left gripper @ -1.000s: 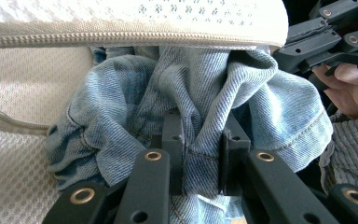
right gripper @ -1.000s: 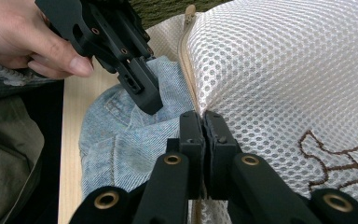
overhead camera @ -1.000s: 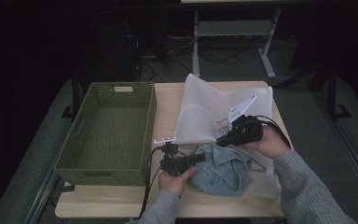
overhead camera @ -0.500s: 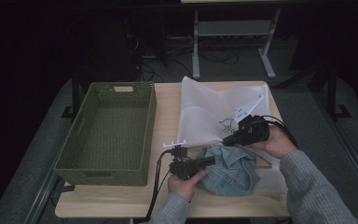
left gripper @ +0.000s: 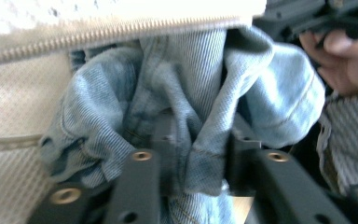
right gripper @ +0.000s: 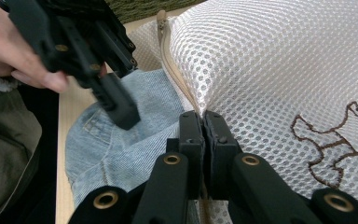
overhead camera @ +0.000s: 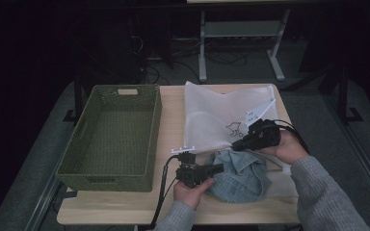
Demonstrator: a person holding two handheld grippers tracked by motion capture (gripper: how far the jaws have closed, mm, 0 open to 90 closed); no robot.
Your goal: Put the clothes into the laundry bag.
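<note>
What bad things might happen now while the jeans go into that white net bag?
1. The left gripper pinches only a small fold of the denim garment. That fold may slip free as it is pushed.
2. The right gripper holds the mesh bag by its zipper edge. If it lets go, the opening could drop shut on the denim.
3. The denim is bunched up and might catch on the zipper.
</note>
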